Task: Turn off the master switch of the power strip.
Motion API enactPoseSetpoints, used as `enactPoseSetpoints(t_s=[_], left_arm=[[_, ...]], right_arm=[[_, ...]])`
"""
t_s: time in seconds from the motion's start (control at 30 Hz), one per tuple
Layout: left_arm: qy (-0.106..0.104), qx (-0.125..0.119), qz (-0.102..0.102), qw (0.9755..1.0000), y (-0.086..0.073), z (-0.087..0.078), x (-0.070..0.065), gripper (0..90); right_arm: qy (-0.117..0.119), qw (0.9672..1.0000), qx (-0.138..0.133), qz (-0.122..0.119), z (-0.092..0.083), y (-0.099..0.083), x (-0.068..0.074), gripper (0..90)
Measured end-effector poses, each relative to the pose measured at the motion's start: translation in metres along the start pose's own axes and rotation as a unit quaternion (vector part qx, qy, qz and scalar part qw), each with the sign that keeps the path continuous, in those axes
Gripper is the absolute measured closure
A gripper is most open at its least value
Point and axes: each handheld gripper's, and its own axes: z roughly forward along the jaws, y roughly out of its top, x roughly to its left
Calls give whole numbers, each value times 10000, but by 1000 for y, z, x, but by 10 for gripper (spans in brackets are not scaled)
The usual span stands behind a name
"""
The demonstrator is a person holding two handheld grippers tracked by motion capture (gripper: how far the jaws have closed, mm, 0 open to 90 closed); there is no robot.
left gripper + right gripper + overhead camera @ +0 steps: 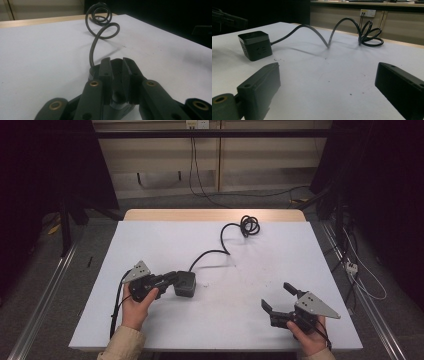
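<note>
**Left jaws closing on the socket cube, right jaws wide and idle**

Nearest the high camera, at the tabletop's (150,330) near edge, two hands hold the grippers. The left gripper (170,279) sits toward the near-left part of the tabletop with its jaws pointing right, straight at the black socket cube (185,284), which rests on the white surface left of centre. In the left gripper view the two black jaws stand narrow and nearly parallel, with the cube's dark body (93,71) directly beyond and partly between their tips; whether the pads already press its sides cannot be told, since the jaws hide the contact, so I read it as a grip about to settle rather than one made.

The right gripper (281,299) lies toward the near-right corner, well apart from the cube, its jaws spread wide with nothing between them. From its own view the cube (255,45) sits far off to the left.

The cable (215,251) leaves the cube's far side and runs toward the far edge, arching up once before ending in a loose coil (249,225) near the far edge, right of centre.

The deciding relation: the cube lies in line with the left jaws, so the left hand is much the nearer.
</note>
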Motion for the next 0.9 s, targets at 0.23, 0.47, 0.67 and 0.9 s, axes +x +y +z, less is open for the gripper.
enactPoseSetpoints(t_s=[0.23,0.47,0.67,0.9], left_arm=[[-42,34,16,10000,0,1,-1,832],[-80,63,49,9999,0,3,-2,860],[-105,89,82,9999,0,3,-3,889],[-158,127,123,9997,1,5,-4,900]], right_arm=[[1,10000,-5,1,0,0,0,55],[4,10000,-6,2,0,0,0,55],[4,10000,-5,1,0,0,0,55],[7,10000,-8,-3,0,0,0,55]])
